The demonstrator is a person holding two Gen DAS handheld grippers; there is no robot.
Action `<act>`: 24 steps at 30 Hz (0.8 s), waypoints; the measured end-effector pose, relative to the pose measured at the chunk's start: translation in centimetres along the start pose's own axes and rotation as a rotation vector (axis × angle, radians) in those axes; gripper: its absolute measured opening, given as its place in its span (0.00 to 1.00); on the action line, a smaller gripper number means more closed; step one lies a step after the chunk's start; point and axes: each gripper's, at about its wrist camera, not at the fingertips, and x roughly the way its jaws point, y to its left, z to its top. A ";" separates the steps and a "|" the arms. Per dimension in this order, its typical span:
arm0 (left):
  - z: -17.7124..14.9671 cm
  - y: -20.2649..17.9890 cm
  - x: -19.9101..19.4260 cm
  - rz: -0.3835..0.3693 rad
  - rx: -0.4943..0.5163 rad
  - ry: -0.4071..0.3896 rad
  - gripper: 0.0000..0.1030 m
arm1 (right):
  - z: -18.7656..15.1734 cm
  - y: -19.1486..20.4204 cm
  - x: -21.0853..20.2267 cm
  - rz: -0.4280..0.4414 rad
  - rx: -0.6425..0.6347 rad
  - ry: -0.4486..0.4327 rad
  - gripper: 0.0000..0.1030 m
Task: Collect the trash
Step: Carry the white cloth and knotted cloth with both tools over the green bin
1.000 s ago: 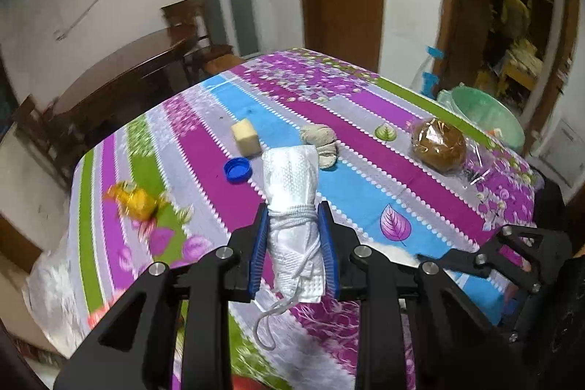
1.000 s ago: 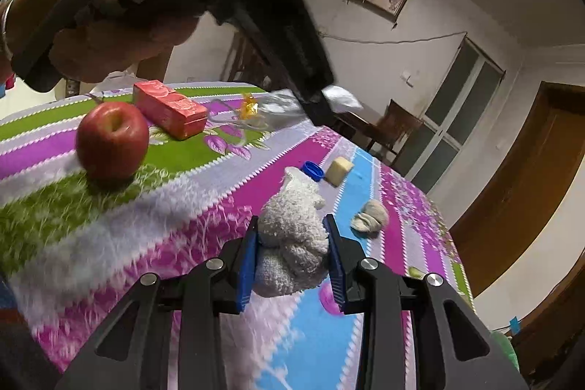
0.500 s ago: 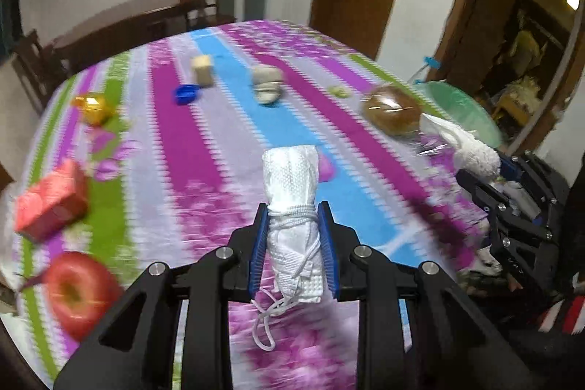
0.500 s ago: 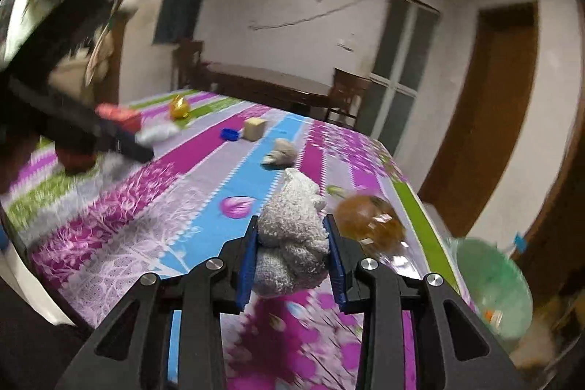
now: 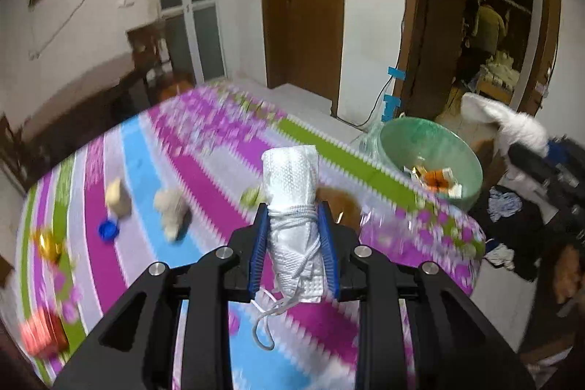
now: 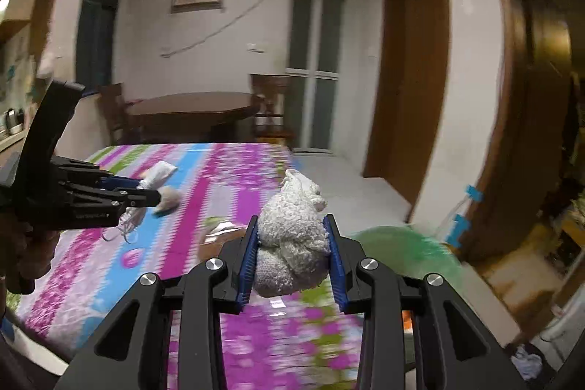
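Left wrist view: the left gripper is clamped on a rolled white mask, its cord dangling below the fingers. Ahead and to the right stands a green basin holding scraps, just beyond the table edge. The right gripper shows at far right, gripping a white cloth wad.

Right wrist view: the right gripper is closed on the cloth wad. The basin lies ahead right, blurred. The left gripper is at left, over the table.
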 end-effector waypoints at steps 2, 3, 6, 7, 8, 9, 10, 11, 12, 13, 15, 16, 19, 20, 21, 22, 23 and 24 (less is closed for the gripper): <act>1.7 -1.7 1.0 -0.003 0.028 -0.002 0.25 | 0.9 -3.1 0.2 -0.040 0.037 0.022 0.34; 2.9 -2.9 1.8 -0.008 0.050 -0.002 0.25 | 1.3 -4.9 0.3 -0.059 0.065 0.032 0.35; 5.1 -5.5 3.5 -0.016 0.088 0.001 0.25 | 2.4 -9.6 1.1 -0.102 0.125 0.076 0.35; 5.9 -6.5 4.3 -0.024 0.102 0.005 0.25 | 2.7 -11.6 1.7 -0.119 0.147 0.101 0.35; 6.4 -7.2 4.9 -0.027 0.111 0.008 0.25 | 2.8 -12.9 2.1 -0.130 0.160 0.117 0.35; 7.2 -8.2 5.9 -0.029 0.123 0.013 0.25 | 2.9 -14.2 2.7 -0.144 0.171 0.135 0.35; 7.7 -9.0 6.6 -0.034 0.133 0.019 0.25 | 2.9 -15.4 3.2 -0.154 0.181 0.154 0.35; 8.1 -9.7 7.3 -0.040 0.143 0.026 0.25 | 2.9 -16.9 3.9 -0.163 0.192 0.180 0.35; 8.8 -10.7 8.3 -0.046 0.154 0.036 0.25 | 3.0 -17.8 4.7 -0.172 0.201 0.198 0.35; 9.3 -11.5 9.1 -0.047 0.163 0.042 0.25 | 3.0 -19.2 5.3 -0.184 0.208 0.221 0.35; 10.2 -13.0 10.7 -0.052 0.183 0.059 0.25 | 2.9 -21.5 6.6 -0.198 0.216 0.253 0.35; 10.7 -13.9 11.7 -0.057 0.195 0.072 0.25 | 2.7 -22.2 7.0 -0.200 0.222 0.264 0.35; 11.5 -15.8 13.7 -0.060 0.235 0.096 0.25 | 2.4 -24.8 9.0 -0.200 0.248 0.317 0.35; 11.8 -16.5 14.4 -0.062 0.249 0.104 0.25 | 2.1 -24.7 9.7 -0.197 0.254 0.331 0.35; 11.9 -16.9 14.9 -0.065 0.258 0.113 0.25 | 2.0 -25.3 10.4 -0.193 0.260 0.345 0.35; 12.1 -17.4 15.5 -0.076 0.266 0.128 0.25 | 1.6 -25.2 11.3 -0.192 0.262 0.360 0.35; 12.3 -17.8 16.1 -0.091 0.273 0.145 0.25 | 1.4 -25.5 11.9 -0.188 0.261 0.378 0.35; 12.3 -17.9 16.5 -0.098 0.279 0.154 0.25 | 1.2 -25.6 12.4 -0.184 0.257 0.392 0.35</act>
